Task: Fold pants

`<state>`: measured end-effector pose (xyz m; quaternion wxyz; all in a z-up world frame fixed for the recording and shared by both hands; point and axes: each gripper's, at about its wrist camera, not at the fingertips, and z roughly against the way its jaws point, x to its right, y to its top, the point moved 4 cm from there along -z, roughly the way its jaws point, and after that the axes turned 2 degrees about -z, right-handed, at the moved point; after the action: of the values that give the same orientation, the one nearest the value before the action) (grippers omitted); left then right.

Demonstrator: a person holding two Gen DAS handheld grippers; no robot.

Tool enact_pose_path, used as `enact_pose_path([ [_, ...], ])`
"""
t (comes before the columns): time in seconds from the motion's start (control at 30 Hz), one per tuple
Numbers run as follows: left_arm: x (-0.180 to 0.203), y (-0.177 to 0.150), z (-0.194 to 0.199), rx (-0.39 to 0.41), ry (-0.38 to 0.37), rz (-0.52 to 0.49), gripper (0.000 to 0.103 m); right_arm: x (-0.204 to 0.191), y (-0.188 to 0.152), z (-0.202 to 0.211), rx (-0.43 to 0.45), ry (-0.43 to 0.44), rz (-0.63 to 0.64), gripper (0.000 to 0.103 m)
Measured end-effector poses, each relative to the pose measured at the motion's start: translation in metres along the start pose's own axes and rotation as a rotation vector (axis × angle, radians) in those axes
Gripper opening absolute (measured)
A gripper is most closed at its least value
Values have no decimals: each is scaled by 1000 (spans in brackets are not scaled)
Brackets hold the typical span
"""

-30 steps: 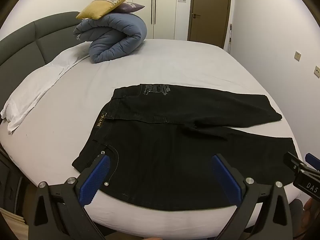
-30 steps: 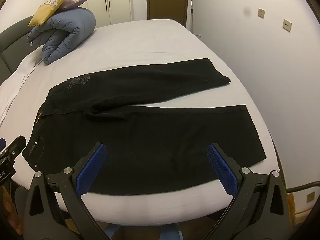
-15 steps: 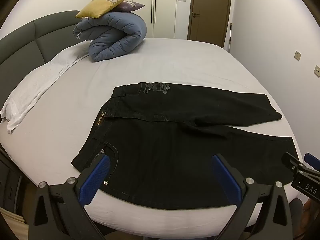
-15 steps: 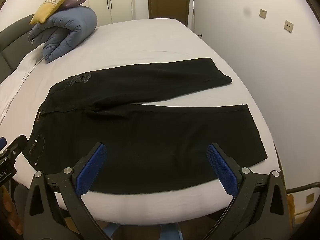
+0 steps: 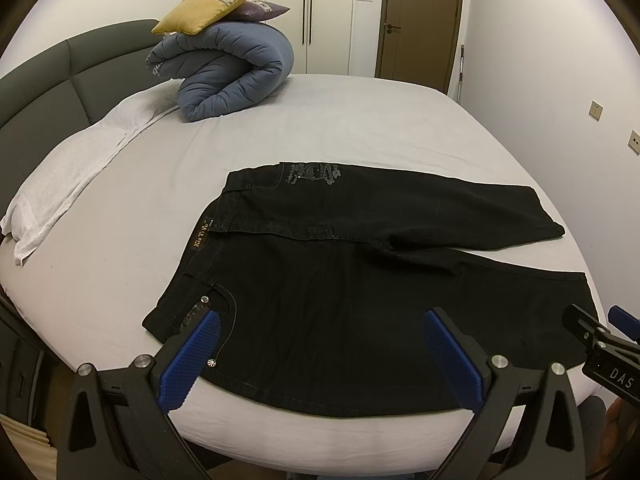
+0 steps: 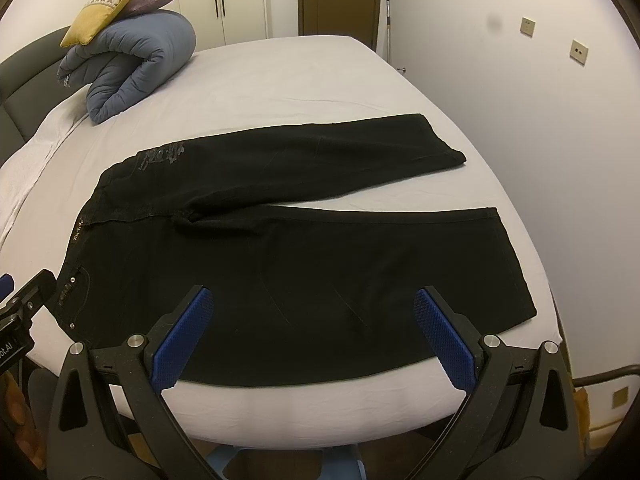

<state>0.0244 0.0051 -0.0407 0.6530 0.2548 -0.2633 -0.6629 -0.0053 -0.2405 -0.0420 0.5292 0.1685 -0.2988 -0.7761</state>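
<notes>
Black pants (image 5: pixel 340 276) lie flat on a white bed (image 5: pixel 340 120), waistband to the left, both legs spread to the right with a gap between them; they also show in the right wrist view (image 6: pixel 300 248). My left gripper (image 5: pixel 320 320) is open and empty, held above the near edge by the waist and pocket. My right gripper (image 6: pixel 310 300) is open and empty above the near leg. Each gripper's tip shows at the edge of the other's view.
A rolled blue duvet (image 5: pixel 228 72) with a yellow pillow (image 5: pixel 208 4) on top sits at the far left by the grey headboard (image 5: pixel 44 88). A white towel (image 5: pixel 76 164) lies along the left side. A wall (image 6: pixel 540 100) runs close along the bed's right side.
Both grippers have eased slightly back and up from the bed edge; the pants appear a little lower in view. The pants have not moved.
</notes>
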Motion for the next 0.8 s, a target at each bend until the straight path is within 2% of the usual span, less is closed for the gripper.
enact_pose_path([
  [0.8,-4,-2,-2,1,1,-1,103,-7,-5,-2,-3,5,10,102],
])
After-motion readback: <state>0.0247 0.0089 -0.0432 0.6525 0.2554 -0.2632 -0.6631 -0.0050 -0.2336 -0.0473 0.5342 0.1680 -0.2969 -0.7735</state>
